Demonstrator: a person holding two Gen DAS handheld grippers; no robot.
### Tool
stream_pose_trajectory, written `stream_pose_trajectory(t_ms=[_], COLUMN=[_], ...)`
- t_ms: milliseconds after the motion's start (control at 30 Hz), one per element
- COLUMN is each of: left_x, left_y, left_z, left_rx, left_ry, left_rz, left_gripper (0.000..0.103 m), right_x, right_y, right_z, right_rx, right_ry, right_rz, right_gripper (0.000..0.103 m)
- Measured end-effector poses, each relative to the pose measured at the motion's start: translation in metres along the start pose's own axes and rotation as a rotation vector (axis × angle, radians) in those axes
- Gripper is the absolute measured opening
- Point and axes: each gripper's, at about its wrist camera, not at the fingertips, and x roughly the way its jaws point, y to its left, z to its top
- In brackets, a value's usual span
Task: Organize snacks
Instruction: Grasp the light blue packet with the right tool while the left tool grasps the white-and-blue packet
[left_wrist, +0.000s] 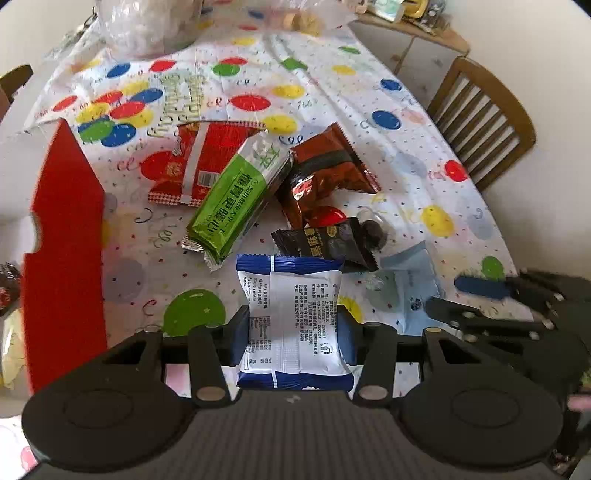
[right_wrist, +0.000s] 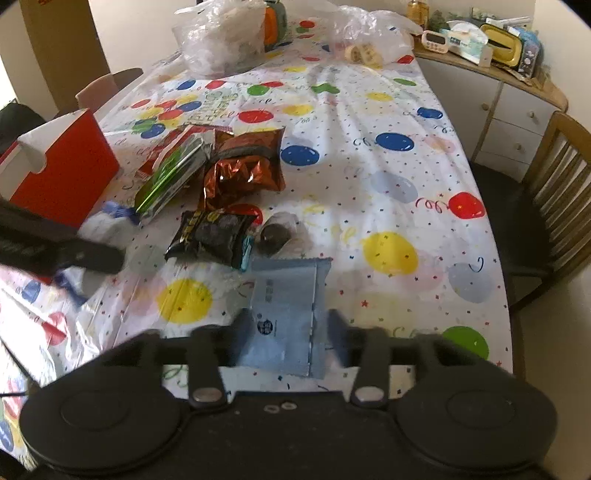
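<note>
My left gripper (left_wrist: 293, 332) is shut on a blue and white snack packet (left_wrist: 291, 314), held just above the balloon-print tablecloth (left_wrist: 332, 92). My right gripper (right_wrist: 290, 328) is open, its fingers on either side of a light blue packet (right_wrist: 284, 302) lying flat; this packet (left_wrist: 410, 288) also shows in the left wrist view. A pile of snacks sits beyond: a green packet (left_wrist: 229, 199), a red packet (left_wrist: 192, 162), a brown-red bag (left_wrist: 325, 173), a black packet (left_wrist: 325, 243) and a dark round sweet (right_wrist: 273, 236). A red box (left_wrist: 62, 240) stands at the left.
A wooden chair (right_wrist: 554, 177) stands at the table's right edge. Clear plastic bags (right_wrist: 221, 37) lie at the far end. A cluttered white cabinet (right_wrist: 491, 96) is behind the table. Bare tablecloth (right_wrist: 388, 177) lies right of the pile.
</note>
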Motion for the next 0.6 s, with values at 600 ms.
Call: stream_pose_trajectory(t_ms=[600], left_x=[-0.062], left_y=[0.024], left_z=[-0.027], left_rx=[0.026], left_ry=[-0.092], left_rz=[-0.05], left_gripper=[0.047], right_x=[0.041], right_y=[0.015], right_z=[0.01], right_rx=[0.027], right_ry=[0.053], right_rz=[-0.097], right_gripper=[0.047])
